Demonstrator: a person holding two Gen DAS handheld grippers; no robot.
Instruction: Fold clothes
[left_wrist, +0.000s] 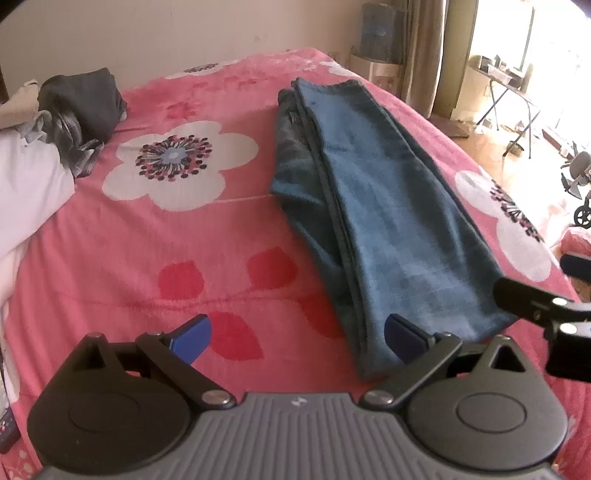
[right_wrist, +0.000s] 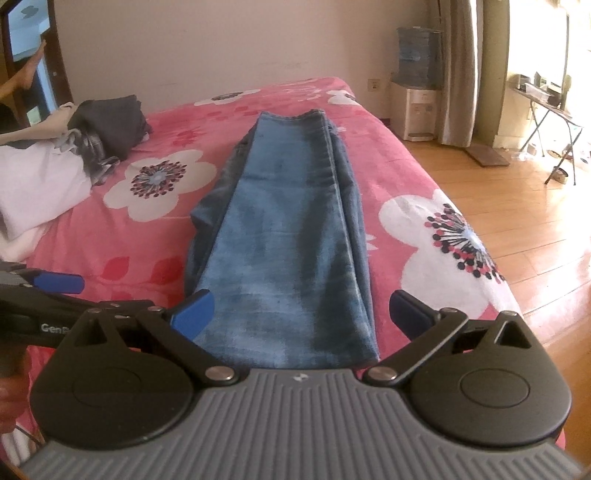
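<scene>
A pair of blue jeans (left_wrist: 384, 206) lies folded lengthwise, one leg on the other, flat on the pink flowered bedspread (left_wrist: 177, 236); it also shows in the right wrist view (right_wrist: 288, 229). My left gripper (left_wrist: 299, 336) is open and empty, low over the bed at the near left edge of the jeans. My right gripper (right_wrist: 303, 314) is open and empty, with the near end of the jeans between its blue fingertips (right_wrist: 194, 308). The right gripper also shows at the right edge of the left wrist view (left_wrist: 546, 299).
A pile of dark, plaid and white clothes (left_wrist: 74, 107) lies at the bed's far left, also in the right wrist view (right_wrist: 92, 129). The bed's right edge drops to a wooden floor (right_wrist: 517, 206). A folding table (right_wrist: 550, 107) and curtains stand beyond.
</scene>
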